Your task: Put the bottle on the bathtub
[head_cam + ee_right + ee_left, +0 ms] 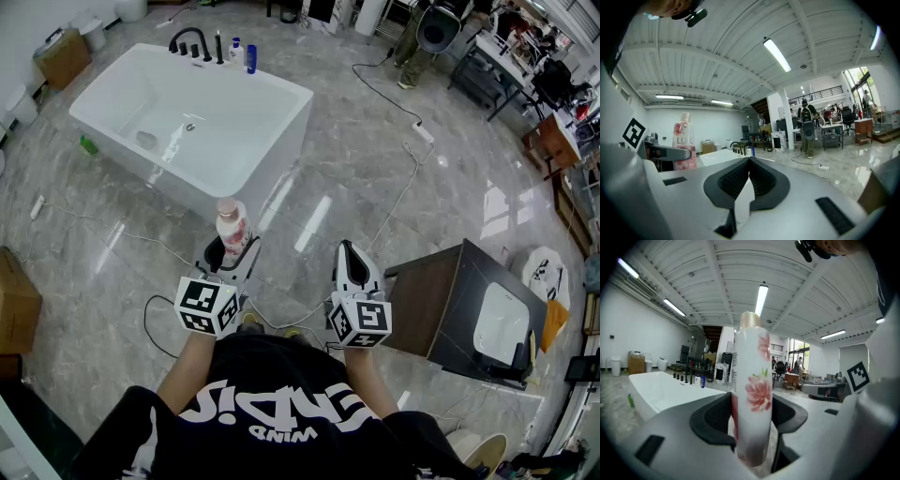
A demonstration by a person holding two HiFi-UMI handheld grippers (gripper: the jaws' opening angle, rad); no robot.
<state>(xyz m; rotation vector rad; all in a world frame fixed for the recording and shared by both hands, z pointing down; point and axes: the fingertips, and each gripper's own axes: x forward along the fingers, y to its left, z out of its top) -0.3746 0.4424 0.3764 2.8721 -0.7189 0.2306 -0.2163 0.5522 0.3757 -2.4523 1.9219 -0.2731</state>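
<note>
Bottle (232, 221), lower half hidden, clamped in left hand-held gripper (232, 250).

The bottle (232, 228), at the centre of the head view, is white with pink blossoms, small green leaves, a pale beige-pink cap and a pink-red base. The left tongs (232, 253) and right tongs (348, 251) are white with black ribbed inner faces, and their cubes carry black squares on white. The bathtub (272, 103), upper left, is plain white, with black taps (192, 42) and a small blue bottle (251, 58). The floor (356, 159) is glossy grey marble with pale veins. Lower right, a cabinet (436, 300) is dark brown with a white basin (502, 323). The shirt (272, 412) is black with white lettering.
</note>
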